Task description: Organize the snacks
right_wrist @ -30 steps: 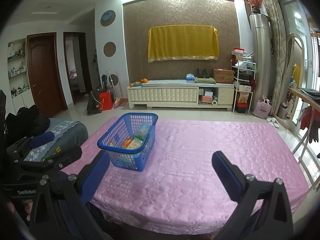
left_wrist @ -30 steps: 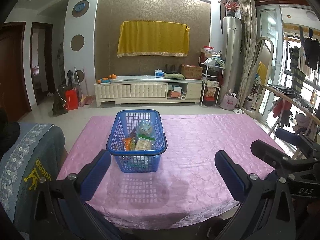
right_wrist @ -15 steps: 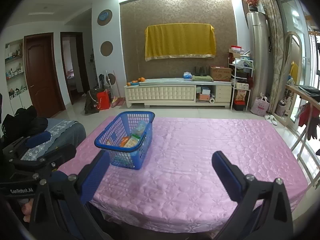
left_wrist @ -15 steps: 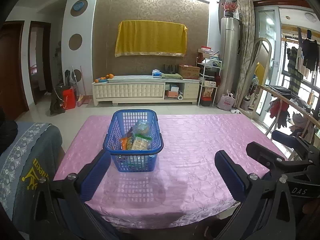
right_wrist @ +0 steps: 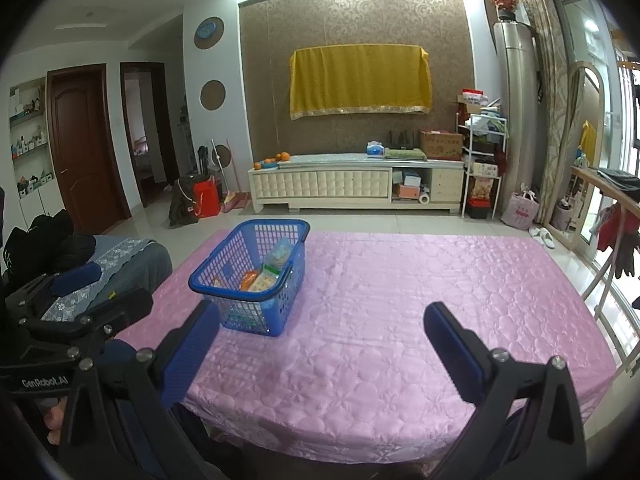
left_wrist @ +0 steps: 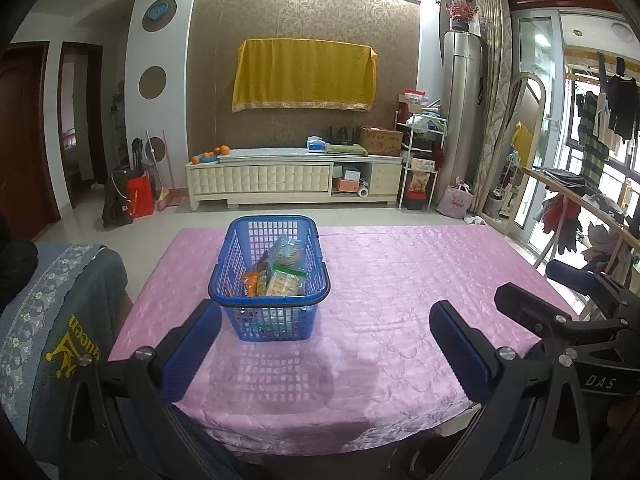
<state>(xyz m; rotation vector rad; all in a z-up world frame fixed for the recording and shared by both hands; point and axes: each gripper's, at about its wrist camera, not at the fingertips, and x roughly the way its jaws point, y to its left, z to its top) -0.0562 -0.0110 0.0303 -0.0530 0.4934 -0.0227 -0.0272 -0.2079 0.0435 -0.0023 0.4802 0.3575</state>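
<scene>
A living room with a patterned brown wall, a yellow cloth (left_wrist: 304,76) hung on it, and a low white cabinet (left_wrist: 294,178) below; in the foreground stands a table under a pink quilted cloth (left_wrist: 400,280). A blue plastic basket (left_wrist: 269,276) sits on the left half of the table, holding the snacks (left_wrist: 280,276): several packets, among them an orange one and a clear bag, all inside the basket walls. The rest of the cloth is bare. The left gripper (left_wrist: 326,340) hovers above the near table edge, its blue-padded fingers (left_wrist: 192,344) spread wide and grasping nothing; the basket lies just ahead of its left finger. The right gripper (right_wrist: 320,340) is likewise released, fingers (right_wrist: 452,344) far apart and empty, over the near edge with the basket ahead and to its left. Each gripper appears at the margin of the other's view. A chair draped in grey-blue fabric (left_wrist: 52,320) stands at the table's left side. Compared with one second earlier, the basket and its contents keep the same place on the table, both grippers remain open and empty, and the views have drawn back and risen slightly, showing more of the near table edge.
</scene>
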